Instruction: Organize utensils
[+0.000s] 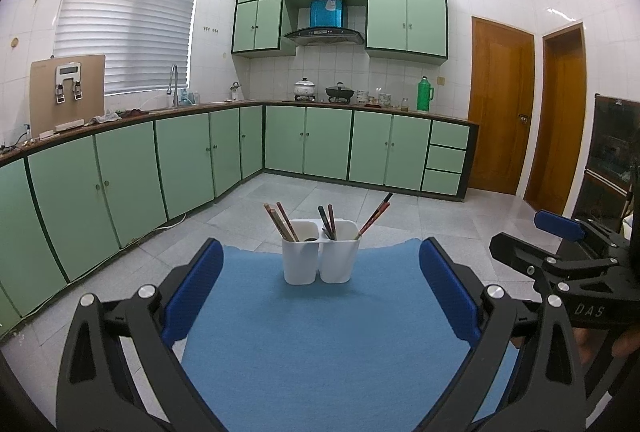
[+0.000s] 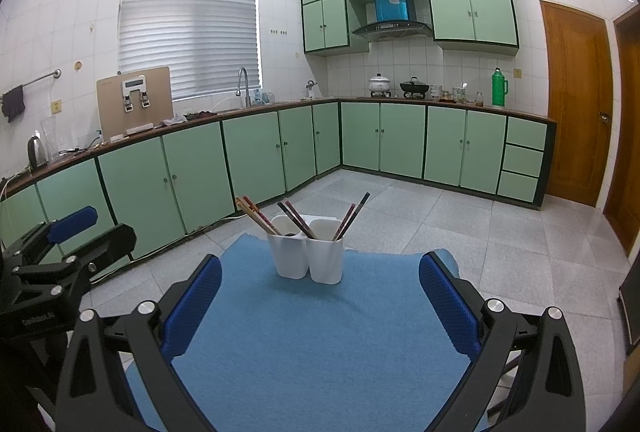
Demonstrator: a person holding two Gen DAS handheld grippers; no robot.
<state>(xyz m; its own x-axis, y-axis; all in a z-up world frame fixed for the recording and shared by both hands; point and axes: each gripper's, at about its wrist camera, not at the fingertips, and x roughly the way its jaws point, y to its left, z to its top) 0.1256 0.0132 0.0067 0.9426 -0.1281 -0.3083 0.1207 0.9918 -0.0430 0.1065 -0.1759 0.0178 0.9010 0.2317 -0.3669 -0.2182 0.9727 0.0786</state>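
Seemingly near done: left gripper point(image 1: 321, 288) fingers apart, empty; brown chopsticks point(image 1: 280, 221) standing sorted in twin white plastic holder point(image 1: 319, 258) on blue felt mat point(image 1: 320, 344); right gripper point(image 2: 320, 302) apart too, empty. Nothing loose on mat, nothing blocking; green cabinets point(image 2: 200, 176) far behind holder.

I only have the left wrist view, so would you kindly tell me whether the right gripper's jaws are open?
Observer: Yes, the right gripper is wide open, with nothing held between its jaws.
Operator: Thank you. Does anything stand on the counter left of the brown board?
Observer: A kettle stands there.
Operator: And above it?
Observer: A dark towel hangs from a rail.
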